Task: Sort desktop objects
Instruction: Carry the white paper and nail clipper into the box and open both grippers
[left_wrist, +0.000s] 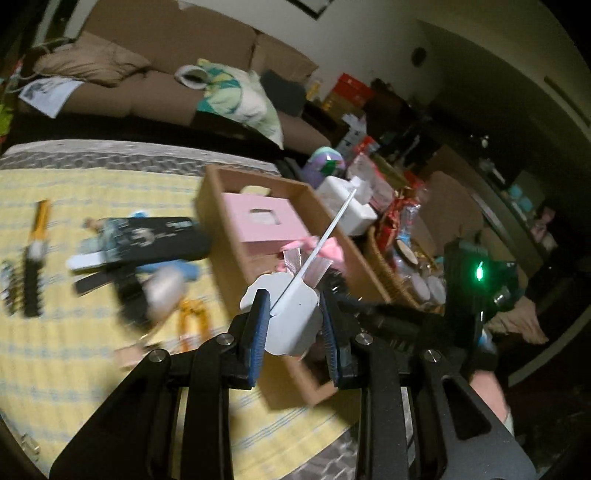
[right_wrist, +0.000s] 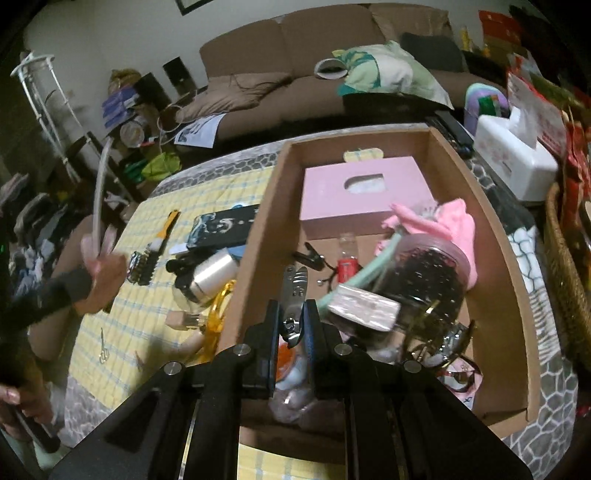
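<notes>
Left gripper (left_wrist: 291, 325) clamped on white flower-shaped wand (left_wrist: 295, 314), raised beside cardboard box (left_wrist: 236, 243). Right gripper (right_wrist: 291, 325) pinching nail clipper (right_wrist: 295, 295) over box interior. Risk imo: long stick snags box wall; slick metal clipper squirts from pads, lands outside on yellow cloth (right_wrist: 155, 295).

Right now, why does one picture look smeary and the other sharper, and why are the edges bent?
Left wrist view: motion blur smears the comb and black case, while the held white fan stays sharp. Right wrist view: the box and nail clipper are crisp. Both are dim, with fisheye-curved edges and dark corners.
</notes>
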